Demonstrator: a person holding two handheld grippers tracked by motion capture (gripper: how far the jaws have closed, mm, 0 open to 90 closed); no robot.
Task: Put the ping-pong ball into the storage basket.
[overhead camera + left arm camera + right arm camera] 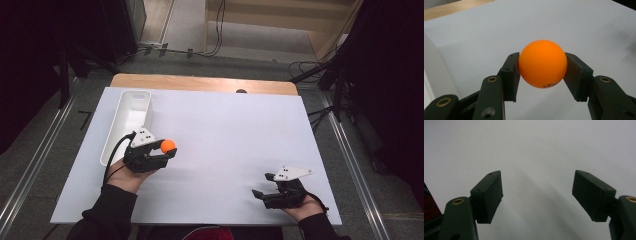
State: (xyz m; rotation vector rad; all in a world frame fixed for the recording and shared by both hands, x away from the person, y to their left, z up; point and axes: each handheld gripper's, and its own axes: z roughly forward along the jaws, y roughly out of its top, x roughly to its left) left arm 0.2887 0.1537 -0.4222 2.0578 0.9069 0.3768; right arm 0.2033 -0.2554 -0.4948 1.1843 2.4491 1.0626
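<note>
The orange ball (168, 145) sits clamped between the 2 jaws of the left gripper (169, 150), lifted just above the white table (230, 130); in the left gripper view the pads press its 2 sides (542, 63). Being round, it has no long axis and points no particular way. The white tray (126, 122) lies just beside this gripper, up and to its left in the high view, its long axis running away from the person, so the left hand is by far the nearer. The right gripper (260, 192) rests well apart near the table's near edge, jaws spread with nothing between them.
</note>
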